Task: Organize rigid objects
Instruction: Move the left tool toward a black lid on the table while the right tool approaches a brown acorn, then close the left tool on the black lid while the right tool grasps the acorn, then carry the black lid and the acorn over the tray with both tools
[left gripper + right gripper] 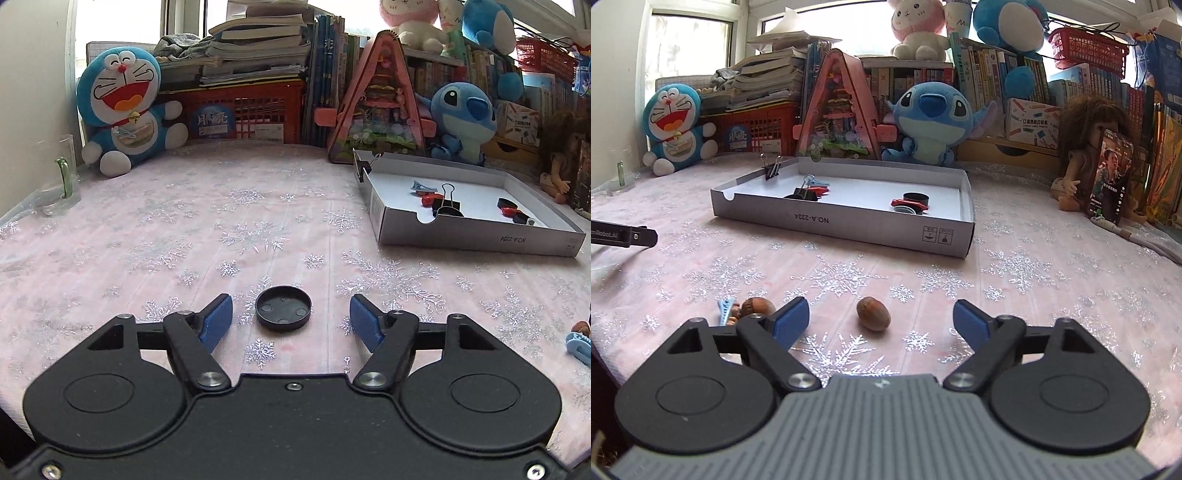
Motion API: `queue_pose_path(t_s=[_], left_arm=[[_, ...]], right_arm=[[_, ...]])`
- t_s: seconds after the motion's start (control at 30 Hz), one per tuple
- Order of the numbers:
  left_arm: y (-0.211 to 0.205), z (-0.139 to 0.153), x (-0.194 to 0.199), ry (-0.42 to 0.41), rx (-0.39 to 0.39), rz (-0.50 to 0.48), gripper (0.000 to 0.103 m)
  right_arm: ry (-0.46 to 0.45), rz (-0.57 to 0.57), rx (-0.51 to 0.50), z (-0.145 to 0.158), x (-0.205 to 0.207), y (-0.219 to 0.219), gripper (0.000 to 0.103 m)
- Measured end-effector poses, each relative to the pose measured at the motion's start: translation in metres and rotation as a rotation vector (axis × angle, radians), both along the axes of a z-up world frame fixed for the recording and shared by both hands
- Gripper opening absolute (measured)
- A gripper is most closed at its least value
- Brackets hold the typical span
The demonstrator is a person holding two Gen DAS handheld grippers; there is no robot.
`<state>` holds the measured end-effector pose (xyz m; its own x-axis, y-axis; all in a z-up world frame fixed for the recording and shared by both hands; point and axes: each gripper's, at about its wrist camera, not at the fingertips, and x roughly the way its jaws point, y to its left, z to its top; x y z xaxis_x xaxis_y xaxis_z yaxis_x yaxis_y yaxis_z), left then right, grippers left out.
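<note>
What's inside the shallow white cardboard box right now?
Shallow white cardboard box holds black binder clips, a blue hair clip, red clips, a black round cap. Its near wall hides the floor behind it.

Pale pink cloth (258, 206) strewn with silver snowflakes. Black cap (283, 307) between the left tongs' blue pads (218, 314). Brown nut (873, 313) between the right tongs' blue pads (790, 322). Ahead, a white box (849, 225), grey-sided, holding black and red bits.
</note>
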<state>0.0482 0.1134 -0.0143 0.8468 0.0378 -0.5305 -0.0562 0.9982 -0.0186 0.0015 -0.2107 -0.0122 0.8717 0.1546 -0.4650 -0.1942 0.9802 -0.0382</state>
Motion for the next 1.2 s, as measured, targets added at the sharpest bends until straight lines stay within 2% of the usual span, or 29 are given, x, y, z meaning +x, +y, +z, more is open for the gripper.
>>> queue_pose_path(t_s=[0.13,0.2,0.23,0.27,0.37,0.43,0.7,1.2], left_arm=[[-0.002,0.001,-0.001,-0.005,0.000,-0.007,0.045],[-0.004,0.001,-0.001,-0.010,0.004,-0.005,0.035],[-0.004,0.002,-0.001,-0.012,0.005,-0.002,0.030],[-0.004,0.003,-0.001,-0.012,0.001,-0.001,0.030],[-0.003,0.005,-0.001,-0.005,-0.025,-0.005,0.030],[-0.004,0.008,-0.001,-0.009,-0.029,-0.007,0.030],[-0.015,0.024,-0.001,-0.037,-0.032,-0.049,0.030],[-0.046,0.053,0.029,-0.049,-0.046,-0.132,0.030]], right_arm=[[0.014,0.011,0.013,0.000,0.000,0.003,0.075],[0.024,0.017,0.011,-0.001,0.001,0.005,0.065],[0.027,0.017,0.008,-0.001,0.002,0.005,0.055],[0.031,0.020,0.007,-0.001,0.002,0.007,0.044],[0.032,0.031,-0.009,0.000,0.002,0.011,0.029],[0.029,0.031,-0.027,0.001,0.002,0.014,0.024],[0.022,0.020,-0.033,0.008,0.009,0.015,0.023],[-0.013,-0.030,-0.015,0.033,0.038,0.006,0.023]])
